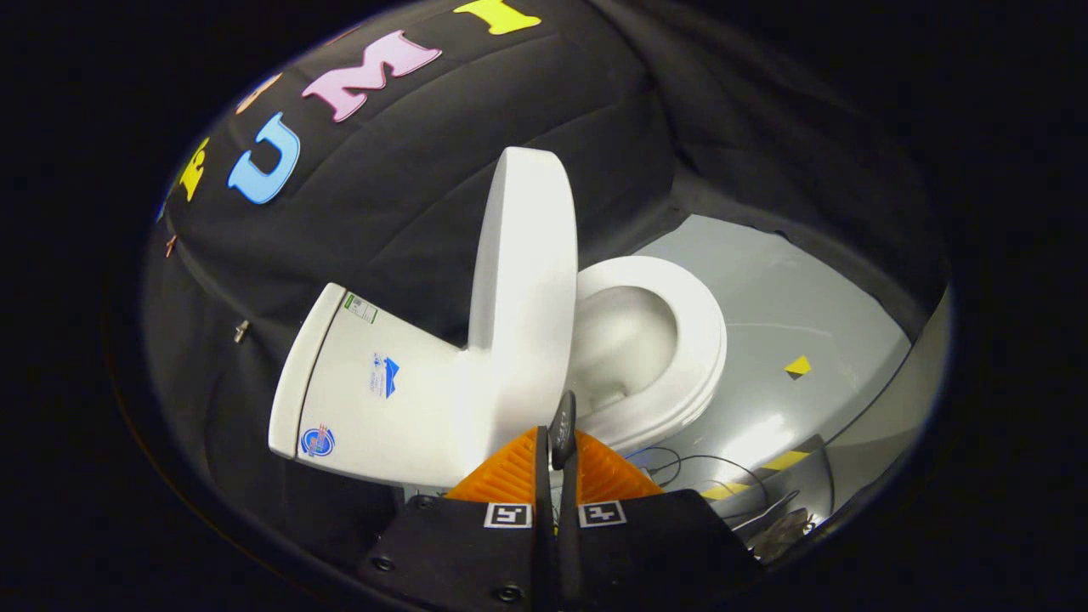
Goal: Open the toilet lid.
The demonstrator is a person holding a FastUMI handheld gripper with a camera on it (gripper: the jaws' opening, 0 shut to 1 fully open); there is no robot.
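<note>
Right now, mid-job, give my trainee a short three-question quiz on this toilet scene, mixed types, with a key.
1. True or false: the toilet lid lies flat over the bowl.
2. Multiple choice: the fingers of the hand-held gripper are A) spread wide around the lid, B) close together with nothing between them, C) pinching the seat.
3. Fill in: the small yellow marker lies on the grey ____ beyond the bowl.

Key:
1. False; the lid stands raised and the bowl is exposed.
2. B.
3. Floor.
</note>
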